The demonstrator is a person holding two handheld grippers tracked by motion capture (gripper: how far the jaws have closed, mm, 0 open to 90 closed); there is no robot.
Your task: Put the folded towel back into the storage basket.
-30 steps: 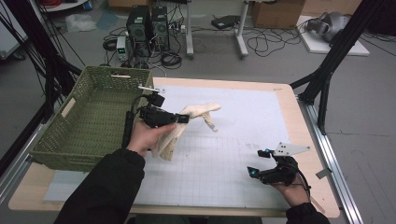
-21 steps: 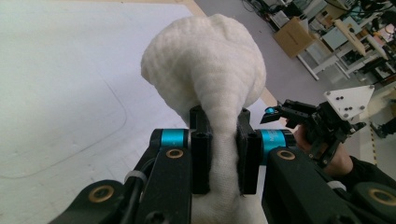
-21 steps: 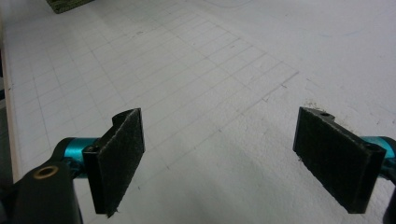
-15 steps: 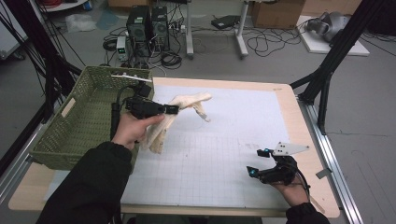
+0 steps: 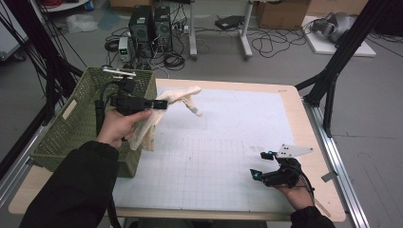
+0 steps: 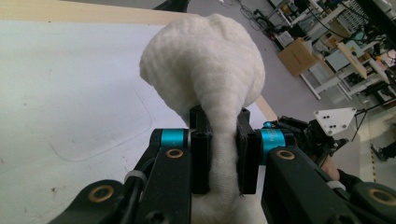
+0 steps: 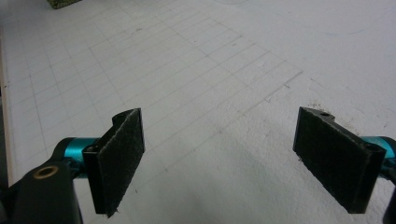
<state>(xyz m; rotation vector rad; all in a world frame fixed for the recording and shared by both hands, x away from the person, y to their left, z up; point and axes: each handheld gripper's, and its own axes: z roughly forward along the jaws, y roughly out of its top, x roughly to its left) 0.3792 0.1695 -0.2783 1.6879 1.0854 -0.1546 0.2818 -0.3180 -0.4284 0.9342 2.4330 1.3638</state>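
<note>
High view, nearest the person: the right gripper rests low over the white gridded mat near the table's front right corner, held by the right hand; its grey three-cornered plate sits on top. Right gripper view: its two black padded jaws stand wide apart with nothing between them, bare mat beneath.

Farther in and to the left, the left hand holds the left gripper raised above the mat, beside the right-hand wall of the green woven basket. Its jaws are clamped on a cream knitted cloth, which is lifted clear of the mat: one part hangs down beside the basket wall, another reaches out past the jaws toward the middle of the table. Left gripper view: the cloth is pinched between the two black pads and bulges in a rounded mass beyond them; the right gripper appears farther off at right.

Beyond the wooden table, the floor carries computer towers, loose cables and a cardboard box.
</note>
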